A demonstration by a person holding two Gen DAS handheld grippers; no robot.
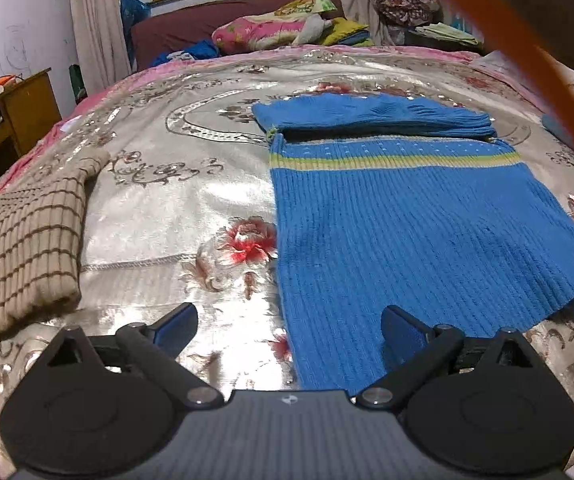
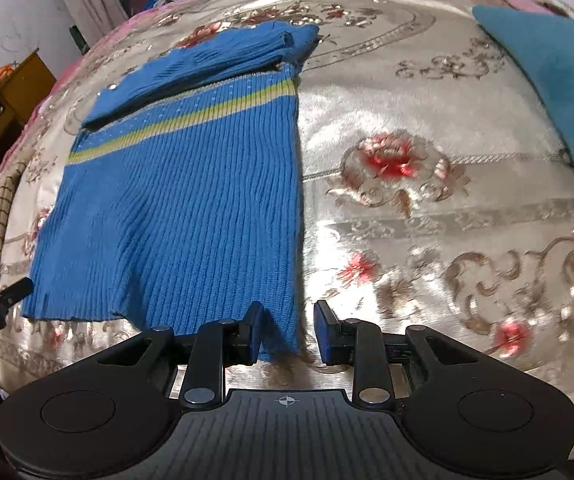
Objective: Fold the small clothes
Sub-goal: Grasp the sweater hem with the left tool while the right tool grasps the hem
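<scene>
Sleeves folded in, body fold still to do

My left gripper (image 1: 289, 328) and right gripper (image 2: 289, 330) gape empty at the blue sweater's (image 1: 407, 220) hem.

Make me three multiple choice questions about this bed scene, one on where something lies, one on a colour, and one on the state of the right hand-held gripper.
1. Where does the brown checked garment lie relative to the blue sweater, in the left wrist view?
A. On top of it
B. To its left, apart from it
C. Beyond it

2. What colour is the stripe across the sweater?
A. Yellow-green
B. Red
C. Black

3. How does the right hand-held gripper stand?
A. Clamped on the sweater
B. Open over the sweater's near right corner
C. Holding the teal cloth

Answers: 1 B, bare bedspread shows between them. 2 A, a pale yellow-green band crosses the blue knit. 3 B, a gap shows between the pads, with the hem corner in it.
</scene>
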